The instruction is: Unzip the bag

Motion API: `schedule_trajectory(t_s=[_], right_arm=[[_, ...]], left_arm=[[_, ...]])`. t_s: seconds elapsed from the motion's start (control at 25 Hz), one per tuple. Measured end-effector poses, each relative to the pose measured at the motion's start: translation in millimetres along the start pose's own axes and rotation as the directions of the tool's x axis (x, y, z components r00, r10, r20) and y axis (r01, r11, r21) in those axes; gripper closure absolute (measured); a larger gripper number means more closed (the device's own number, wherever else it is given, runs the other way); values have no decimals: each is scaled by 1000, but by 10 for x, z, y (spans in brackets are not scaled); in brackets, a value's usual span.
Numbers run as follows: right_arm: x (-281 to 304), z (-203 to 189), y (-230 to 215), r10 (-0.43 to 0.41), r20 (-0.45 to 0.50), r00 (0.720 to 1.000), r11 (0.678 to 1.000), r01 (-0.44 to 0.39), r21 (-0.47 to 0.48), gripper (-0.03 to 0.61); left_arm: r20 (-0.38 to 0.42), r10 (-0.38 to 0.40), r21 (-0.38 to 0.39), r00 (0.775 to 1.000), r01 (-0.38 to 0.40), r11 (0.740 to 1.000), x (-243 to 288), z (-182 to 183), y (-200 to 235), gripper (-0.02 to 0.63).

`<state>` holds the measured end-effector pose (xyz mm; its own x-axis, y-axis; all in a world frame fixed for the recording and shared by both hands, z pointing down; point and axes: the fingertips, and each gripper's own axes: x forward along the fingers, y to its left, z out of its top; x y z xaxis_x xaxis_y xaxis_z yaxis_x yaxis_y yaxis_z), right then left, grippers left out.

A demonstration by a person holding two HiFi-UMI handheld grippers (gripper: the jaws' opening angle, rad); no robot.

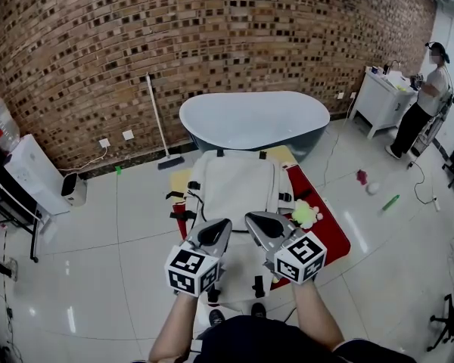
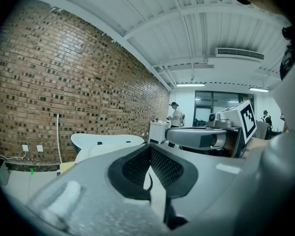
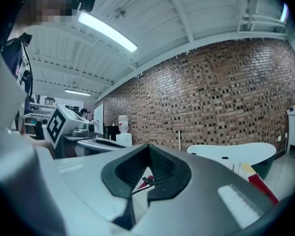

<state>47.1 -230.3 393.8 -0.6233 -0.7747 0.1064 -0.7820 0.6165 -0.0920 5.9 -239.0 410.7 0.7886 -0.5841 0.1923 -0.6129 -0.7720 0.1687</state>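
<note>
red mat (image 1: 330,234) bears white bag (image 1: 238,187)

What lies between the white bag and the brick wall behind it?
A bathtub stands between the bag and the brick wall; the head view shows this.

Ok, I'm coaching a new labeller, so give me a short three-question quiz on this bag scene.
1. True or false: the left gripper is clamped on the bag.
2. What stands just behind the bag? A) a bathtub B) a sofa C) a bicycle
3. Fill in: the broom leans on the ___ wall.

Key
1. False: it and the right gripper hang above the bag, jaws together, holding nothing.
2. A
3. brick
</note>
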Motion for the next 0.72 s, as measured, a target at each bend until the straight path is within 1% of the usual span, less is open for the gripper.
schedule_trajectory(t_s=[0.52,0.72], right_arm=[[20,6,-17,16,-14,1000,1000,-16,-15,574],[0,16,-52,11,-10,1000,1000,-11,-12,574]], left_arm=[[-7,-9,3,1000,9,1000,41,3,-1,612],[-7,-8,-1,1000,8,1000,59,3,-13,612]])
